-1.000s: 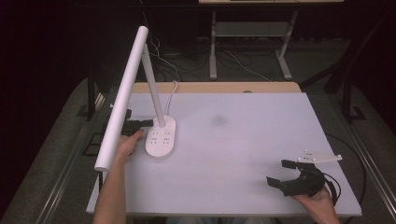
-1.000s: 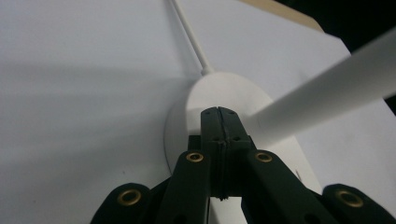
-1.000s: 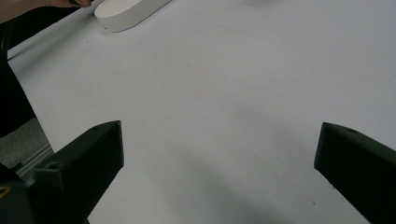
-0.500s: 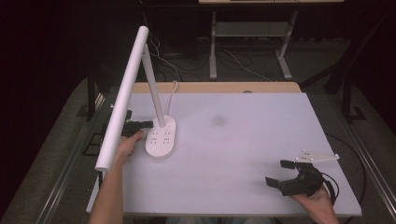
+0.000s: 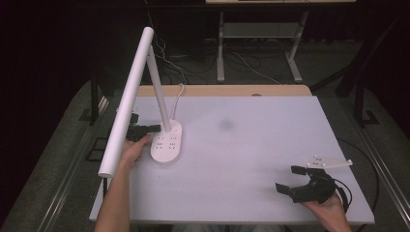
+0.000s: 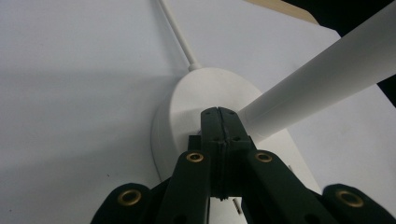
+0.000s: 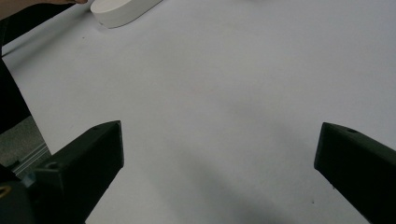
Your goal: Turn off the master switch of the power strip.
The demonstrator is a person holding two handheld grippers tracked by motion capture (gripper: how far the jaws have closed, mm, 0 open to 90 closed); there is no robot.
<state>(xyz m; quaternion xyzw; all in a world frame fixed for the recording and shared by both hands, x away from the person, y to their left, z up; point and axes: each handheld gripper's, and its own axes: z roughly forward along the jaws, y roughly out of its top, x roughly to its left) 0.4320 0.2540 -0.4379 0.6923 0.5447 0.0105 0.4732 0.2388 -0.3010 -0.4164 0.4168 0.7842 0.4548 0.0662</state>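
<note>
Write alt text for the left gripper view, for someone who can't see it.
The left gripper, jaws shut together, has its tips against the base of a white desk lamp, beside the foot of its stem. The base sits on a white table, and a thin white cord trails from its far end.

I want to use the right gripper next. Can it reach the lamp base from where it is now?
Probably yes. The right gripper is open, and bare table lies between it and the lamp base.

Lab: dark room, floor cables (image 5: 251,67)
</note>
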